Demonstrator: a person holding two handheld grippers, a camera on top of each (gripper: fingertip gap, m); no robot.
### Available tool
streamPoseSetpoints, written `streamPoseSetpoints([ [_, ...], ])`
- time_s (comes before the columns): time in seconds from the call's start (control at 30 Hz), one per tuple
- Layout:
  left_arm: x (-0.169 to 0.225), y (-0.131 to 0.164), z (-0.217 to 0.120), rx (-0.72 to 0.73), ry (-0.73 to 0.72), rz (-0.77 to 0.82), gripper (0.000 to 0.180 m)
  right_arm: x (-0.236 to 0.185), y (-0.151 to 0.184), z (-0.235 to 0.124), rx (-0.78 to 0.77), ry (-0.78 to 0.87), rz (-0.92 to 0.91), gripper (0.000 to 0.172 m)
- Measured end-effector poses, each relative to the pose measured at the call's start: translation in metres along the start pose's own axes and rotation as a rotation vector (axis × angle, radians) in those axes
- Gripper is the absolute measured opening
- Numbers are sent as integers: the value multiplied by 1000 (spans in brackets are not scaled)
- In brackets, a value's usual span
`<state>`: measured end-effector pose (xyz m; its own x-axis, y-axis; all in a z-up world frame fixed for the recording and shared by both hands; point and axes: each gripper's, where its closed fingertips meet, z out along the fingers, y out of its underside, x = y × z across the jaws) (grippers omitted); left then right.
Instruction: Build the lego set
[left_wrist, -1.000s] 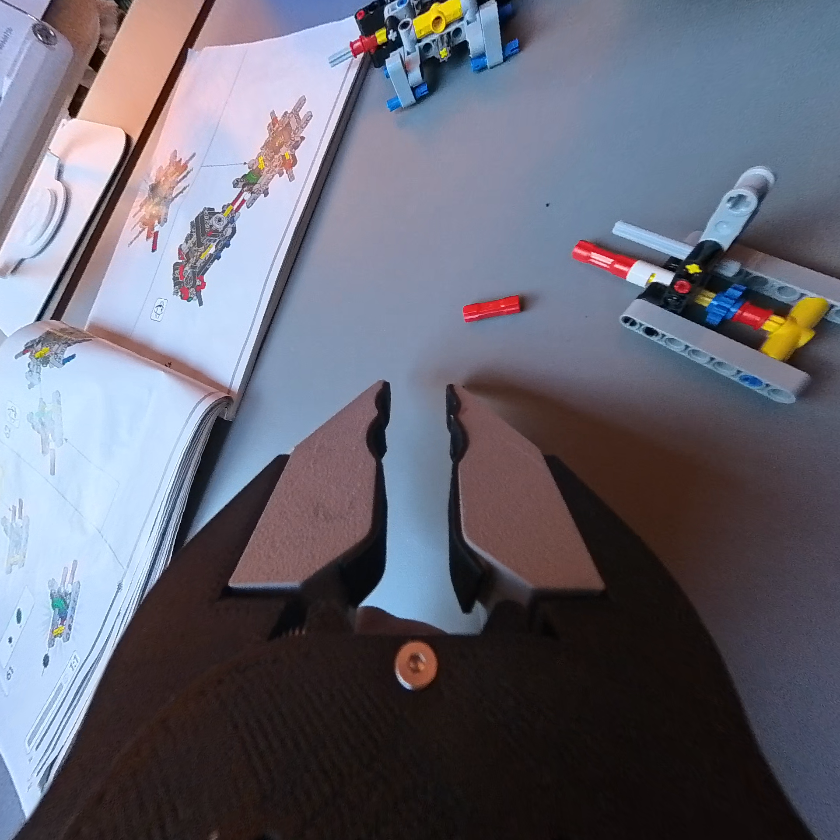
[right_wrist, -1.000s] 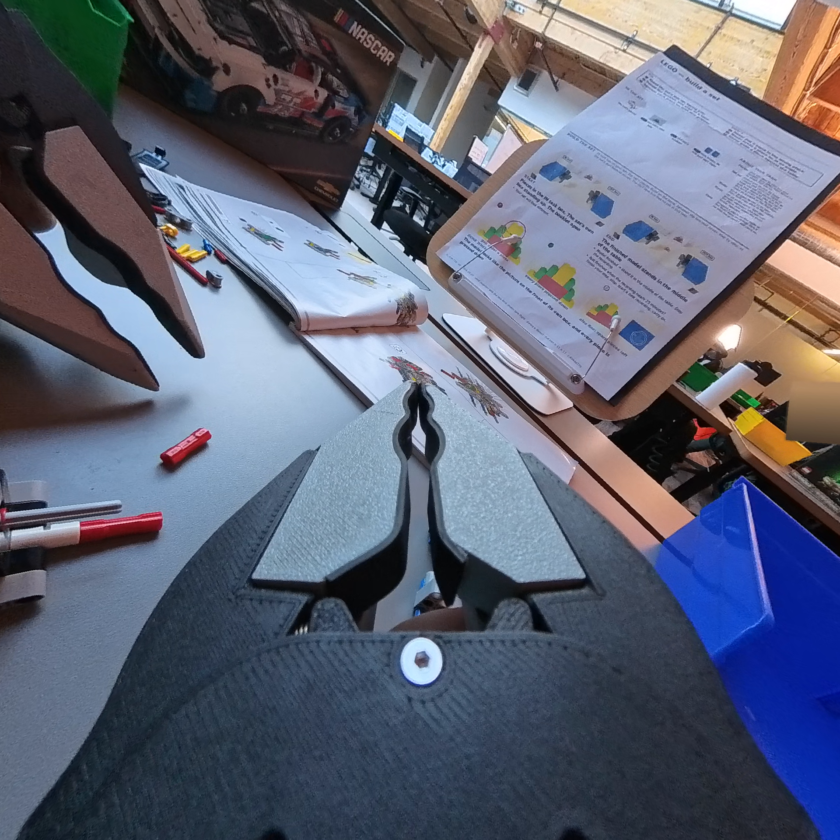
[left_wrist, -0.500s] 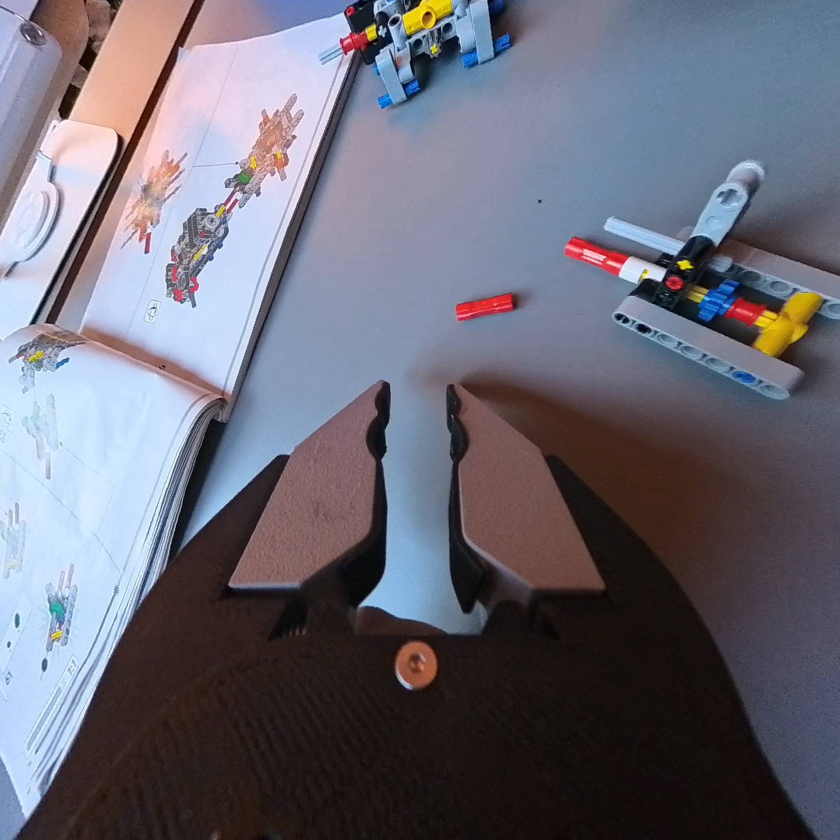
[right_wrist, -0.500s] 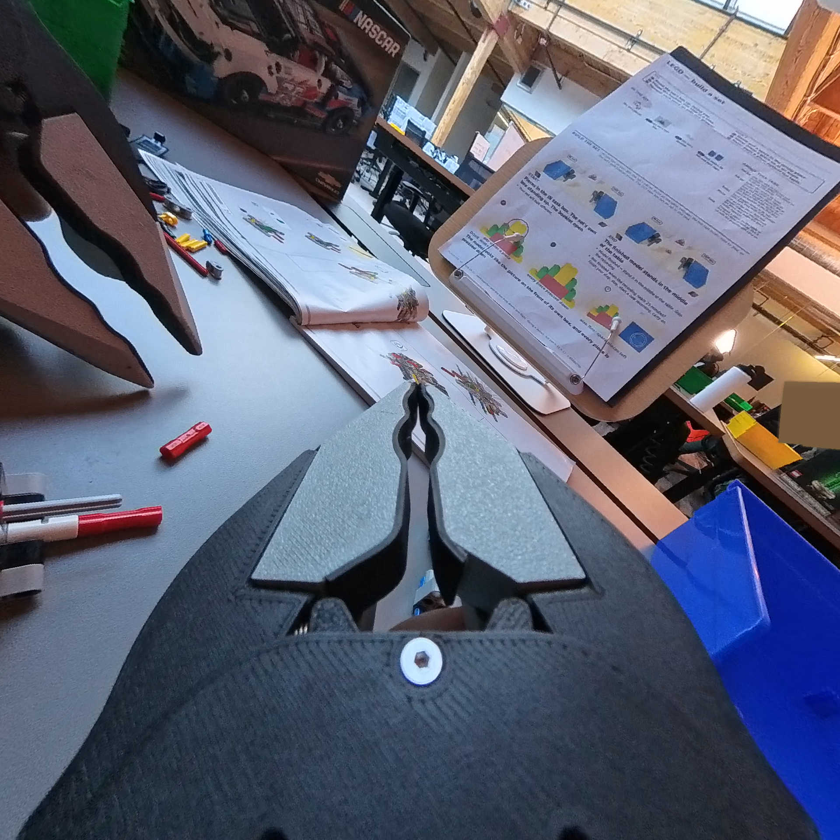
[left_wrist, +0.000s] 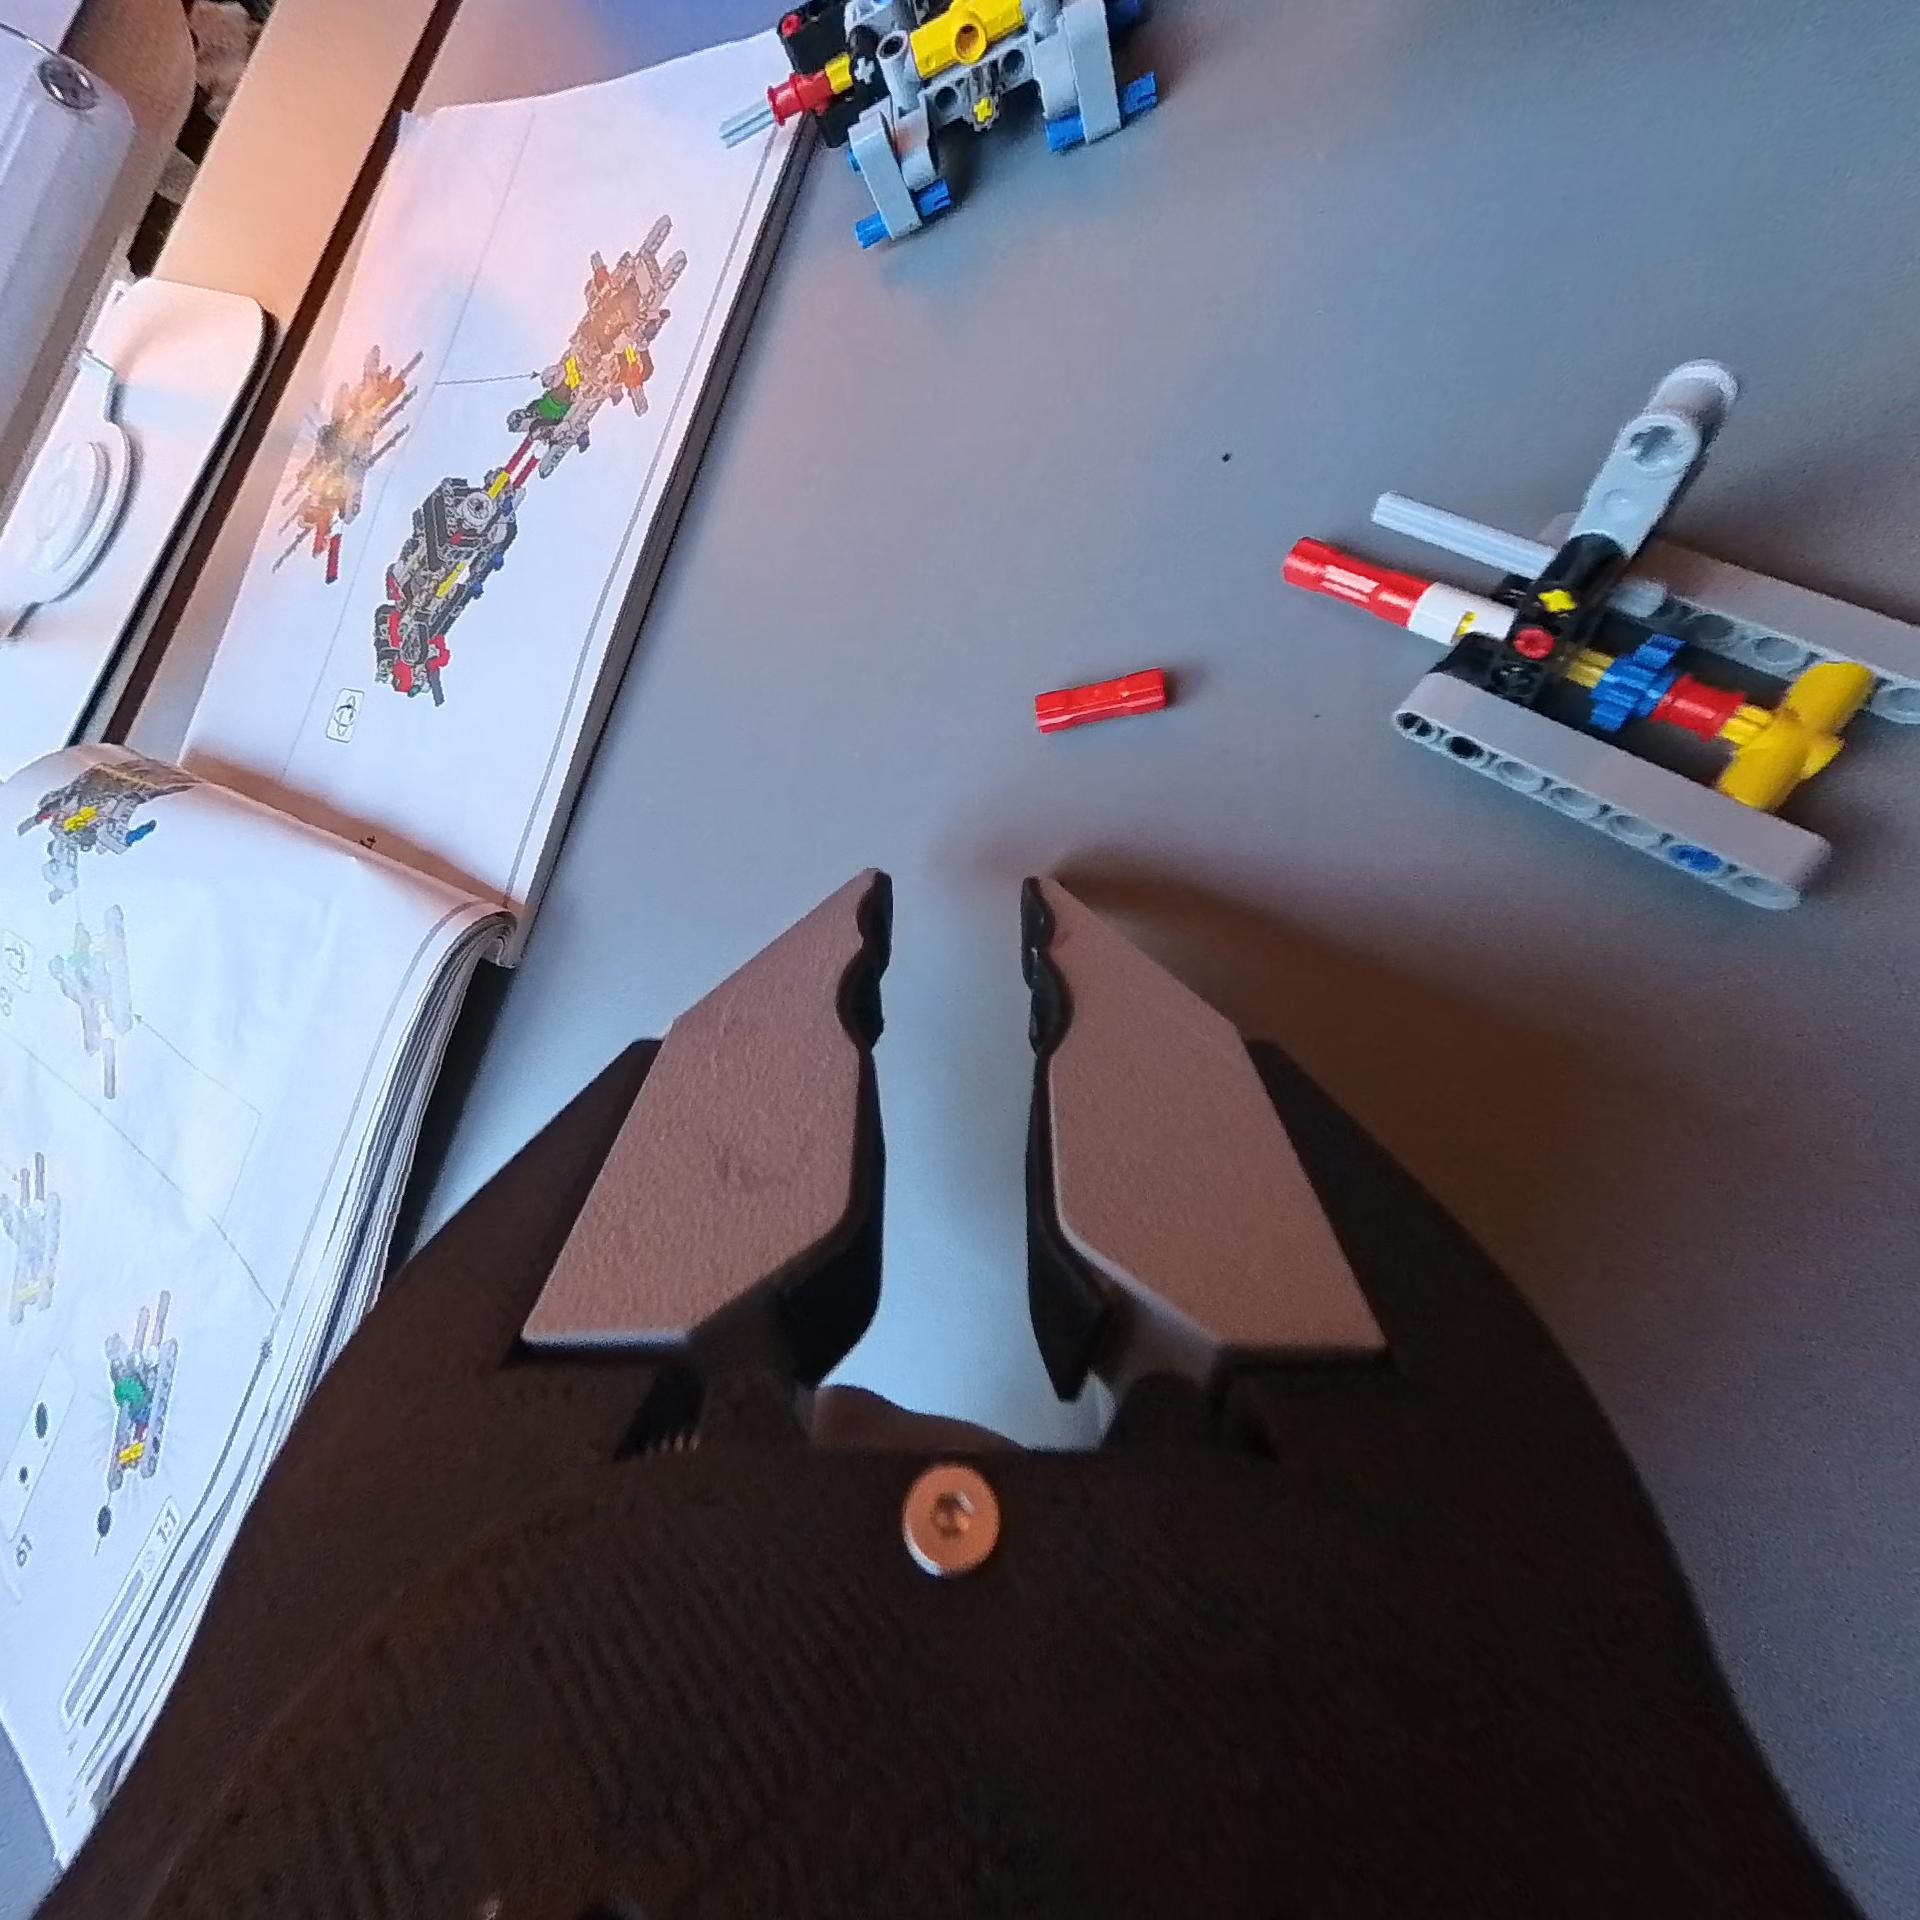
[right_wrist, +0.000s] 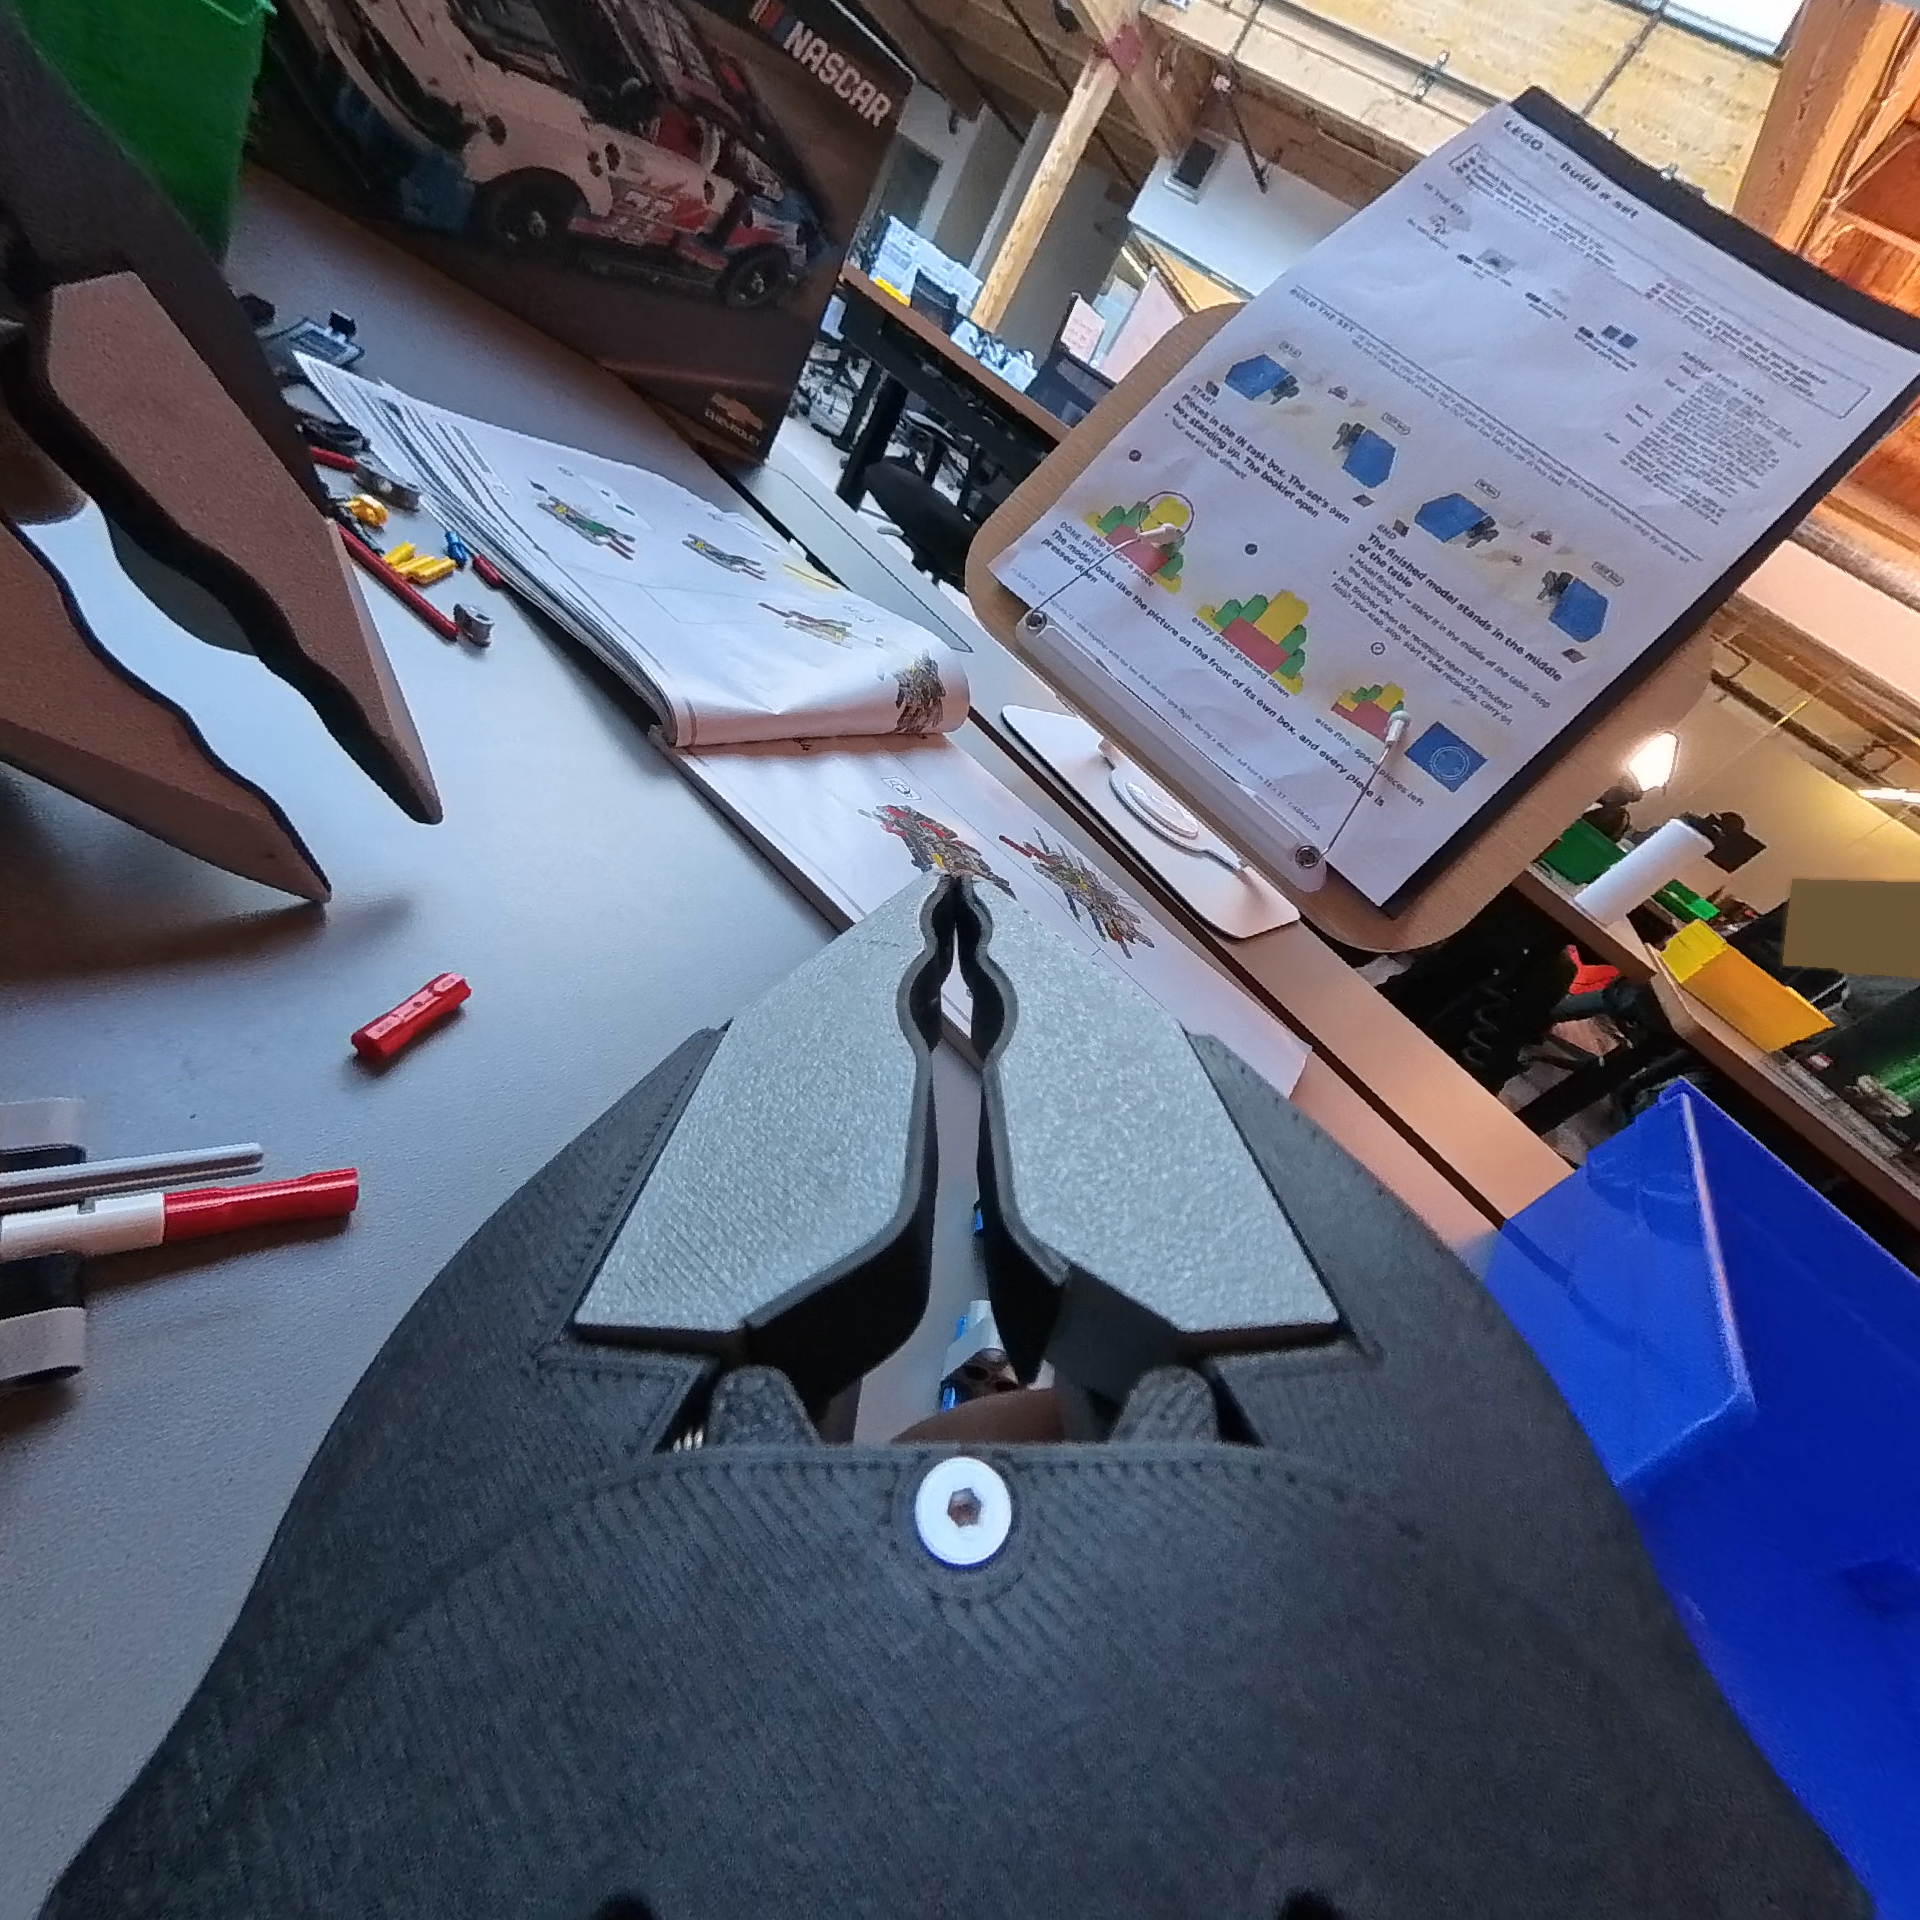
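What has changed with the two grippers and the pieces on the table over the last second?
Hardly anything. The left gripper stays open and empty above the grey table, its view shifting only slightly. The right gripper stays shut, holding nothing. The red connector piece and the grey beam assembly lie unmoved.

We note a matt, smooth grey table (left_wrist: 1299, 312). The left gripper (left_wrist: 956, 896) has matt, finely grained finger faces on a ridged, layered black plastic body. The red pin (left_wrist: 1101, 698), at one o'clock of its tips, is glossy plastic. At nine o'clock the booklet (left_wrist: 468, 499) is smooth white paper. The bin (right_wrist: 1714, 1351) is glossy blue plastic; the stand (right_wrist: 1455, 904) looks wooden.
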<state>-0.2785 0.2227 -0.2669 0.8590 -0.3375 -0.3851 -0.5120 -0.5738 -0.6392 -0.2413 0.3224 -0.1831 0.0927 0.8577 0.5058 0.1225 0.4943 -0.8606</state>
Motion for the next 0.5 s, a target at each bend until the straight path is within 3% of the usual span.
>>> streamPoseSetpoints([
  [0.5,-18,9,3,-20,-31,-43,20,-1,0,-2,-6,-29,40,0],
])
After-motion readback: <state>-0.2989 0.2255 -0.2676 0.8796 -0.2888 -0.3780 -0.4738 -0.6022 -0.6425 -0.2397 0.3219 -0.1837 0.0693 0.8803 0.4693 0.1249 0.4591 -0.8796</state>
